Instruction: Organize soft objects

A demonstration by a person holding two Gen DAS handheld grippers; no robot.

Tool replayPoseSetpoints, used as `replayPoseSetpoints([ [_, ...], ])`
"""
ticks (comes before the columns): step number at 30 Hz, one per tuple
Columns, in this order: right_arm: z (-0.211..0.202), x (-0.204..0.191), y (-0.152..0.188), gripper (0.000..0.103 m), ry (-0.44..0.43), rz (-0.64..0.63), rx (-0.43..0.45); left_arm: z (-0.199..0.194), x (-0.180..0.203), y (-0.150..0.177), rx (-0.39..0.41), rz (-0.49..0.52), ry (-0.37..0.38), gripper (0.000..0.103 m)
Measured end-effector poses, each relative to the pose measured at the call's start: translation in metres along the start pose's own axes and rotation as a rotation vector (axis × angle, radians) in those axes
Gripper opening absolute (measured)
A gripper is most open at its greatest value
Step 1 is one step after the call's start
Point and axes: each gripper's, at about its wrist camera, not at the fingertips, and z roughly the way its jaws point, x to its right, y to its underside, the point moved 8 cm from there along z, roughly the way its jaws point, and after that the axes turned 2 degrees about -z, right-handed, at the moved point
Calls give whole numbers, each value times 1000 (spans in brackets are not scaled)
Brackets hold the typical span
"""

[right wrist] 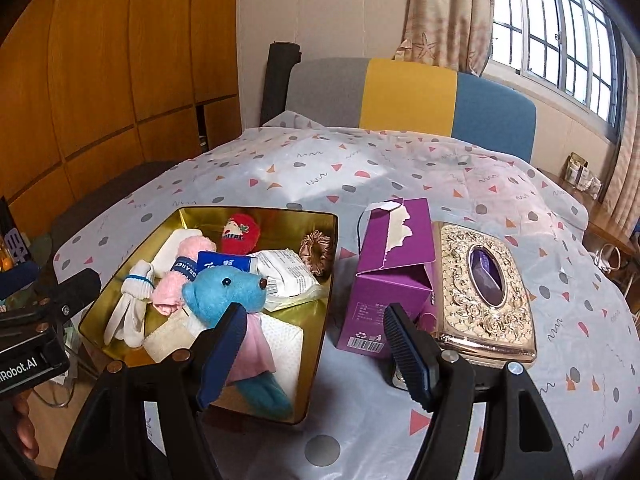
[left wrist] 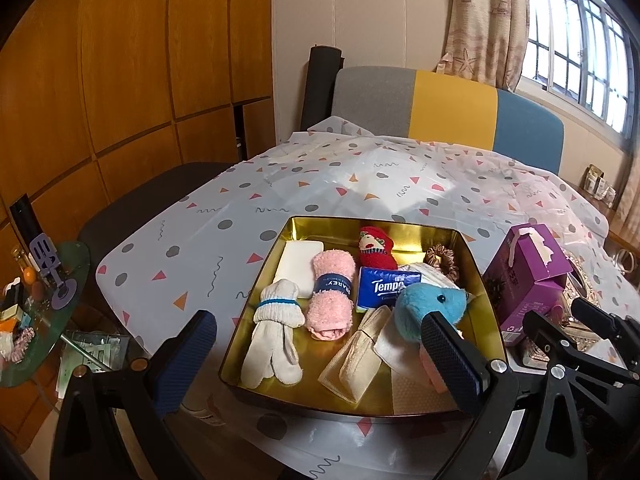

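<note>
The blue plush toy (right wrist: 226,290) lies in the gold tin (right wrist: 320,320) just ahead of my right gripper (right wrist: 316,344), its head beyond my left-hand pad and its pink skirt behind that pad. I judge it light and squashy; the round head gives the fullest hold. My right jaws stand wide and hold nothing, the purple carton (right wrist: 394,276) beyond them. My left gripper (left wrist: 320,344) also gapes empty before the tin. The pad hides the toy's middle, and the tin's near corner is cut off.
</note>
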Motion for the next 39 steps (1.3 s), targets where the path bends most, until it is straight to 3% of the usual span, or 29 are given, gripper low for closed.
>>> replayPoseSetpoints([
  [39,-3,-1,6,72,-6,13,-4,0,-5,3,-9,-3,-7,103],
])
